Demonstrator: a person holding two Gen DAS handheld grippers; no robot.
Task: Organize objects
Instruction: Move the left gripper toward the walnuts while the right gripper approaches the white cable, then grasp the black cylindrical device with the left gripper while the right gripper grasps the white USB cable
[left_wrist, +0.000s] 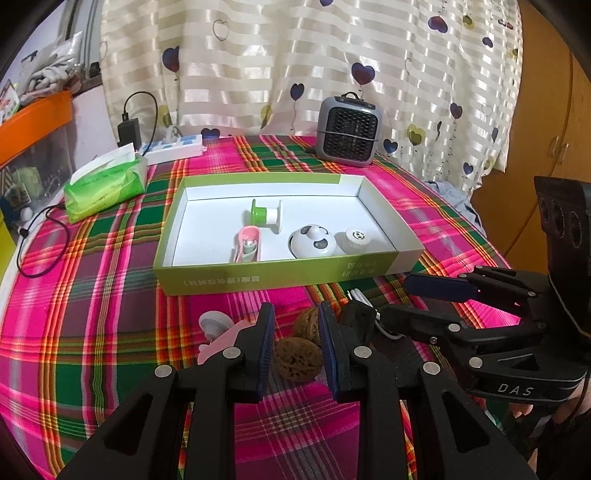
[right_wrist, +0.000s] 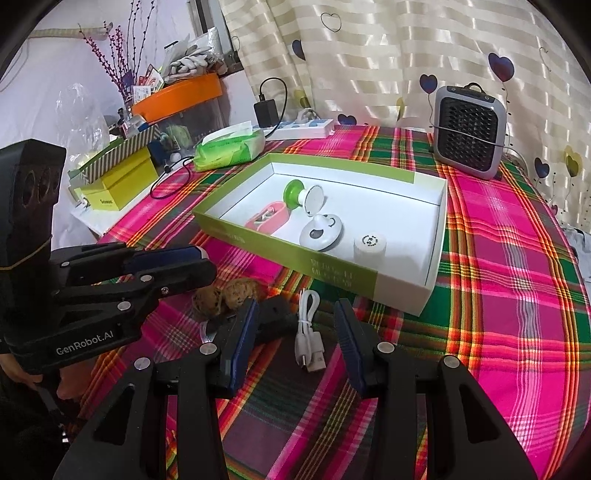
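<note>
A shallow green and white box (left_wrist: 258, 280) (right_wrist: 332, 273) lies on the plaid cloth. It holds a green and white spool (left_wrist: 266, 216), a pink case (left_wrist: 247, 245), a white panda-faced disc (left_wrist: 312, 242) and a white cap (left_wrist: 356, 238). Two walnuts (left_wrist: 295, 360) (right_wrist: 225, 293) lie in front of it. My left gripper (left_wrist: 295, 306) (right_wrist: 208, 263) hovers just over them, its jaws a narrow gap apart and pressing on nothing. My right gripper (right_wrist: 295, 325) (left_wrist: 395, 300) stands open, astride a white USB cable (right_wrist: 308, 332) on the cloth. A black object (right_wrist: 277, 317) lies beside the cable.
A pink and white piece (left_wrist: 218, 332) lies left of the walnuts. At the back stand a grey fan heater (left_wrist: 349, 129) and a power strip (left_wrist: 173, 147). A green tissue pack (left_wrist: 105, 184) and a yellow box (right_wrist: 118, 184) crowd the left edge.
</note>
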